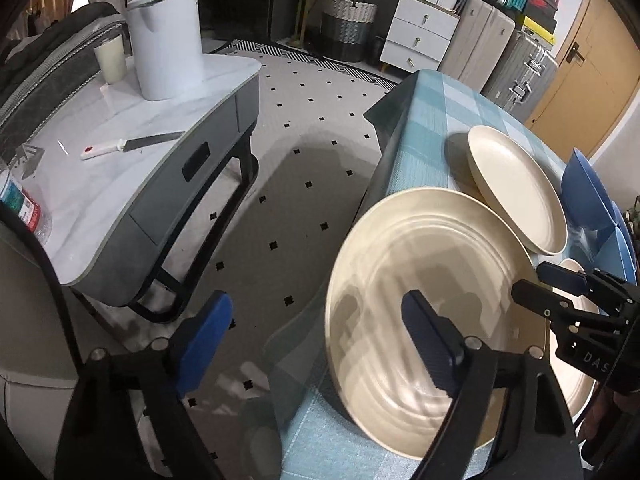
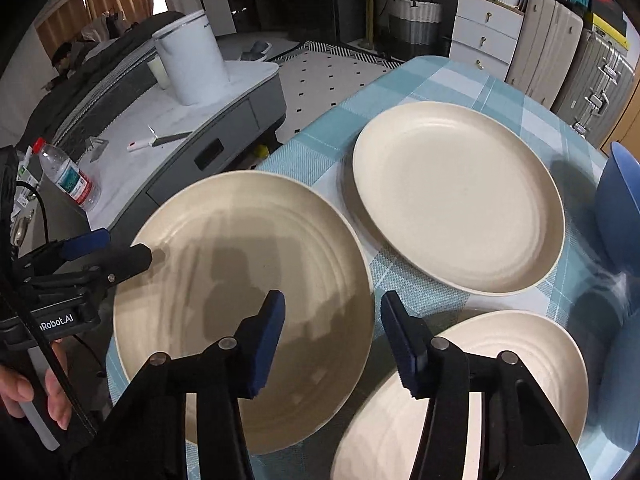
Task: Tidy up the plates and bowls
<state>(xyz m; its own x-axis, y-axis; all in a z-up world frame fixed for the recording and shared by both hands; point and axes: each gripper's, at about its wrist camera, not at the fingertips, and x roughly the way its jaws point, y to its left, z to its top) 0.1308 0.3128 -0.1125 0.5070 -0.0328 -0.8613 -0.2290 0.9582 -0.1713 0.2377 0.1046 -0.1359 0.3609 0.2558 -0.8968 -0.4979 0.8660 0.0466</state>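
A large ribbed cream plate point(image 1: 420, 264) point(image 2: 240, 272) lies near the left edge of the table, which has a blue checked cloth point(image 1: 432, 120) point(image 2: 440, 80). My left gripper point(image 1: 320, 344) point(image 2: 112, 250) is open and straddles the plate's left rim, one finger over the plate and one beyond the table edge. My right gripper point(image 2: 336, 344) point(image 1: 560, 284) is open astride its right rim, pads clear of it. A smooth cream plate point(image 2: 456, 196) point(image 1: 516, 188) lies behind. Another ribbed cream plate point(image 2: 500, 380) point(image 1: 576, 344) lies at the near right. Blue bowls point(image 2: 618, 208) point(image 1: 588, 196) stand at the far right.
To the left stands a marble-topped side table point(image 1: 120, 184) point(image 2: 132, 120) with a white kettle point(image 1: 168, 40), a cup point(image 1: 110, 60), a knife point(image 1: 132, 146) and a water bottle point(image 2: 68, 178). Patterned floor separates the two tables. Drawers point(image 1: 420, 36), a basket point(image 1: 348, 28) and suitcases point(image 1: 516, 68) line the back. A hand point(image 2: 24, 392) holds the left gripper's handle.
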